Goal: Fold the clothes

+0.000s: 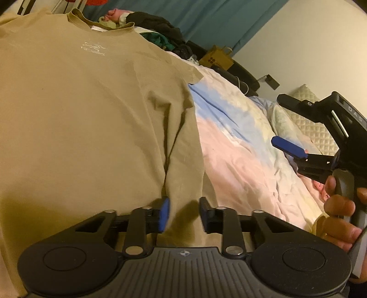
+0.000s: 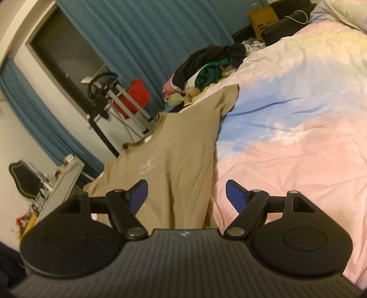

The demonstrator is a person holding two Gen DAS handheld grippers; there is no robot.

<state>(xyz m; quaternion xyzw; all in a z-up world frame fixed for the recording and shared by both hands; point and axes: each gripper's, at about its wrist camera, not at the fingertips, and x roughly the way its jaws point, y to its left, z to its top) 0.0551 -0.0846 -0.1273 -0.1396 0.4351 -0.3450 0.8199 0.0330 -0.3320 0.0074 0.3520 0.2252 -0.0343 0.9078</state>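
A tan T-shirt with a small white chest print lies spread face up on the bed; it also shows in the right wrist view. My left gripper is open just above the shirt's lower hem area, holding nothing. My right gripper is open and empty, hovering over the shirt's lower right side. The right gripper also shows at the right of the left wrist view, held in a hand above the duvet.
The shirt rests on a pink, blue and yellow duvet. A heap of mixed clothes lies beyond the shirt's sleeve. A pillow, a cardboard box, blue curtains and a cluttered shelf surround the bed.
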